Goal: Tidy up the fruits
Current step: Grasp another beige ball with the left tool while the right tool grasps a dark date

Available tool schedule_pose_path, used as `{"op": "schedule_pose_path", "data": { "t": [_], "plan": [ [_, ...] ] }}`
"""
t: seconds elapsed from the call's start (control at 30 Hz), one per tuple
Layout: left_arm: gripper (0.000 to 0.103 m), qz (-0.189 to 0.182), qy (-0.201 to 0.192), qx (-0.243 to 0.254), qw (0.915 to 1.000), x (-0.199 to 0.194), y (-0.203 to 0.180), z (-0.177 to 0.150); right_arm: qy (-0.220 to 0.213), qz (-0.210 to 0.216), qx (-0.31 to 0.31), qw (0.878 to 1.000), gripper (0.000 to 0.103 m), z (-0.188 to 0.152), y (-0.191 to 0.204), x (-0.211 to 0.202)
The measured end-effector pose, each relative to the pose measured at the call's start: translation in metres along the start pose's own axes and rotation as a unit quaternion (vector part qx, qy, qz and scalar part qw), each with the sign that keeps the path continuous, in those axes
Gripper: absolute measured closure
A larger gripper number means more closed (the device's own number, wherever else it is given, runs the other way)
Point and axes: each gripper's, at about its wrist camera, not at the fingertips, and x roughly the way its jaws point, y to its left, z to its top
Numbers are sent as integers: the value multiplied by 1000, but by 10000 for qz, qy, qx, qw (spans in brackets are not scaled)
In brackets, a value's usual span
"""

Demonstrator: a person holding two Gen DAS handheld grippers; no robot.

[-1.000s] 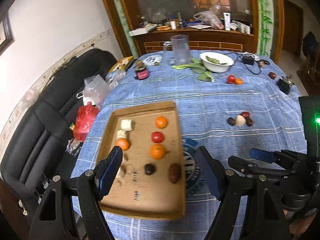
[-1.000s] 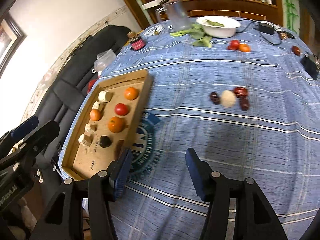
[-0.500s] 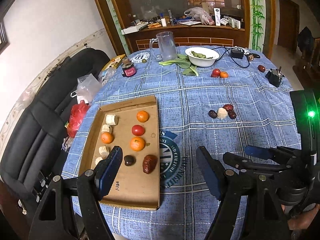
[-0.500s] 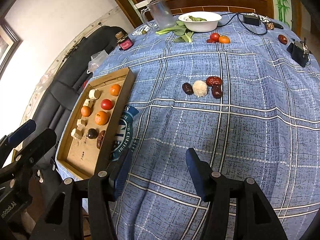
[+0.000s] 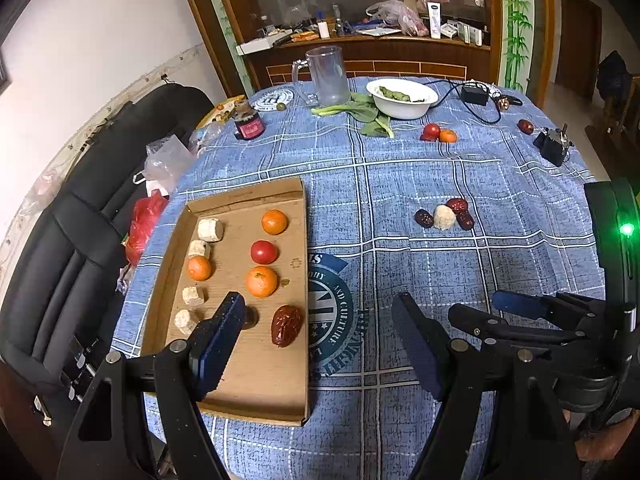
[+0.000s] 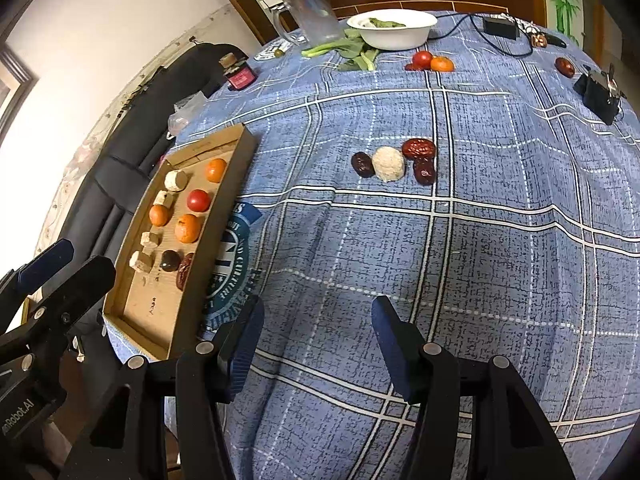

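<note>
Both tools, left [image 5: 320, 344] and right [image 6: 316, 344], gape empty; the dates [image 6: 418, 149] at twelve o'clock are light, wrinkled, easily pinched across the middle.

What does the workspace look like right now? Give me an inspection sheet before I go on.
Surface: round table under a blue checked cloth.
Job's things: cardboard tray holds three oranges, a tomato, pale chunks and dates; a loose cluster of dates around a pale ball at mid-table; tomato and orange pair farther back.
Clutter: clear pitcher, white bowl with greens, red jar, plastic bags at the left edge.
Grippers: left gripper open, empty; right gripper open, empty.
Cables: black cord and adapter behind the bowl.
Surroundings: black sofa, wooden cabinet.
</note>
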Motion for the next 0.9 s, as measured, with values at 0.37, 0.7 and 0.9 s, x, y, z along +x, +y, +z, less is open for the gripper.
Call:
{"op": "schedule_pose_path", "data": {
  "t": [0.37, 0.7, 0.9],
  "plan": [
    [28, -389, 522, -140, 9978, 48, 5, 3, 170, -186, 335, 9991, 43, 7, -24, 22],
    [28, -1179, 885, -470, 9880, 99, 3, 20, -103, -538, 928, 9942, 43, 45, -74, 18],
    [30, -1700, 774, -347, 9818, 119, -14, 43, -280, -666, 611, 9955, 43, 69, -70, 25]
  ]
}}
